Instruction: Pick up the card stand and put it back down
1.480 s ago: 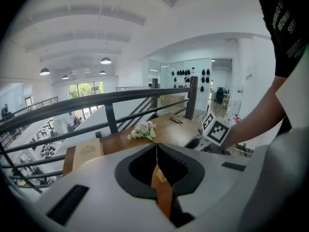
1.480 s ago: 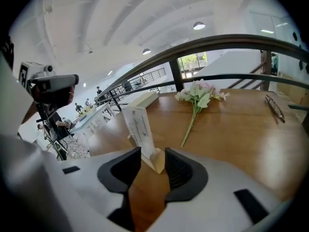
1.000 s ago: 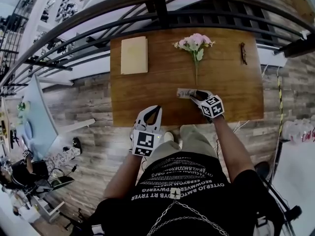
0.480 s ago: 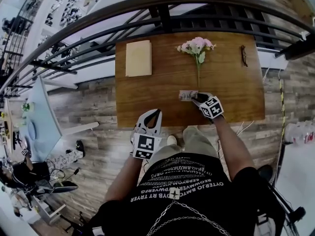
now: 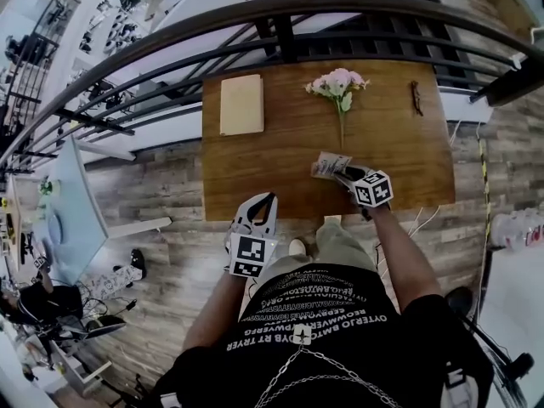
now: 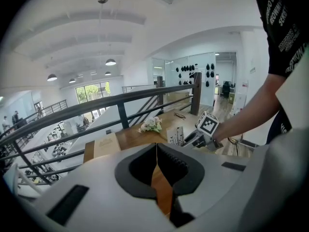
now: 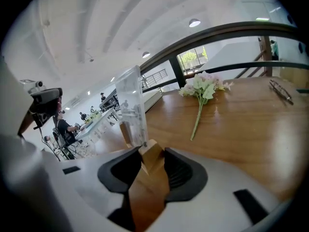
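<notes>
The card stand, a clear panel on a small wooden base, hangs tilted just above the near part of the wooden table. My right gripper is shut on its wooden base, and its jaws have just been closing on it. From the left gripper view the stand shows beside the right gripper. My left gripper hovers at the table's front edge, left of the stand, with its jaws shut on nothing.
A pink flower sprig lies behind the stand. A beige book rests at the back left and a small dark object at the back right. A dark railing runs behind the table.
The card stand has come up off the table in my right gripper and now tilts. The left gripper stays at the table's front edge.
</notes>
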Demonstrator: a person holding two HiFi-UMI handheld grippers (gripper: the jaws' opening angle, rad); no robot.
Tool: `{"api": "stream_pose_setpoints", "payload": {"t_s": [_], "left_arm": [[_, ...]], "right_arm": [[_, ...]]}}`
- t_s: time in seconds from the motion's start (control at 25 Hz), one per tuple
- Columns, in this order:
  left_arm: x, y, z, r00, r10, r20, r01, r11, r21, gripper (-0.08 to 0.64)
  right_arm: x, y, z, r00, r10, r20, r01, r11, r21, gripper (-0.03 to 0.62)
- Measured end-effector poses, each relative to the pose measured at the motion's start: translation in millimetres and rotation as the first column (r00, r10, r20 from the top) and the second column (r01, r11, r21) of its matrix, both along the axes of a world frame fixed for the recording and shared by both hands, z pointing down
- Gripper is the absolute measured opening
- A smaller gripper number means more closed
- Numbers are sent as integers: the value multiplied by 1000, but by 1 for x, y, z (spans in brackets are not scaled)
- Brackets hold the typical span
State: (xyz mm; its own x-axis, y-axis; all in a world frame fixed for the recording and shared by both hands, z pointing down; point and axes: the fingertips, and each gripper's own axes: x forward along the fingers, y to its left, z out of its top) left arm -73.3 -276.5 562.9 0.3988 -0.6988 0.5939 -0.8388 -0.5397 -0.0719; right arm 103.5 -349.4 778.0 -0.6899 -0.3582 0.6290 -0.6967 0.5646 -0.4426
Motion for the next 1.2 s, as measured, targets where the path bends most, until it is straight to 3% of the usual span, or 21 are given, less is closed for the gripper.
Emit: {"api": "stream_pose_setpoints", "payload": {"t_s": [0.6, 1.2], "left_arm": [[-4, 16, -21, 999, 24, -38, -21, 998, 67, 29], [4, 25, -27, 996, 60, -67, -54, 995, 90, 29]], "right_arm": [[8, 11, -91, 998, 4, -58, 1, 997, 82, 160], [-20, 32, -190, 999, -41, 10, 39, 988, 149, 158]]}}
